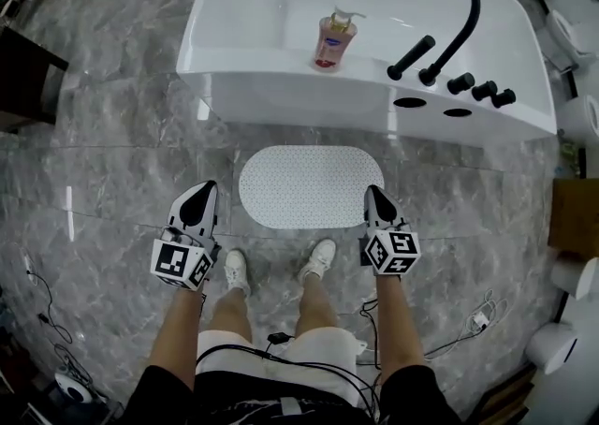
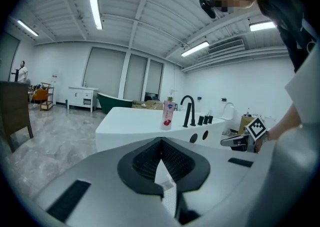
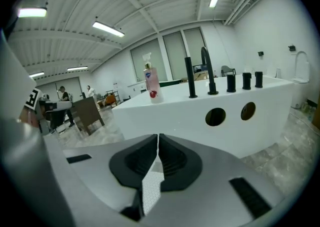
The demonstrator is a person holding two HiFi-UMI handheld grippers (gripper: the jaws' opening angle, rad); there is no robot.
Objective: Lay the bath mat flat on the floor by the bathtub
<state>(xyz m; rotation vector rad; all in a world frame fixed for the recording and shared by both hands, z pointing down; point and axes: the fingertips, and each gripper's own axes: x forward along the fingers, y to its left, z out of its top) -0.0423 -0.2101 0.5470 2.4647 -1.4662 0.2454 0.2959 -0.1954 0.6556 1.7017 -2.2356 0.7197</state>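
The white dotted bath mat (image 1: 311, 186) lies flat on the grey marble floor, just in front of the white bathtub (image 1: 281, 86). My left gripper (image 1: 201, 194) hovers off the mat's left end, my right gripper (image 1: 374, 197) by its right end. Both point toward the tub. In the left gripper view the jaws (image 2: 161, 143) are shut, with a strip of mat (image 2: 169, 202) visible below through the gap. The right gripper (image 3: 158, 138) is also shut, with the mat (image 3: 150, 191) showing beneath it. Neither holds anything.
A pink soap bottle (image 1: 334, 39) and a black faucet (image 1: 459, 25) stand on the tub rim. The person's white shoes (image 1: 323, 257) are just behind the mat. Cables (image 1: 473, 320) trail on the floor at both sides. A dark cabinet (image 1: 23, 77) stands far left.
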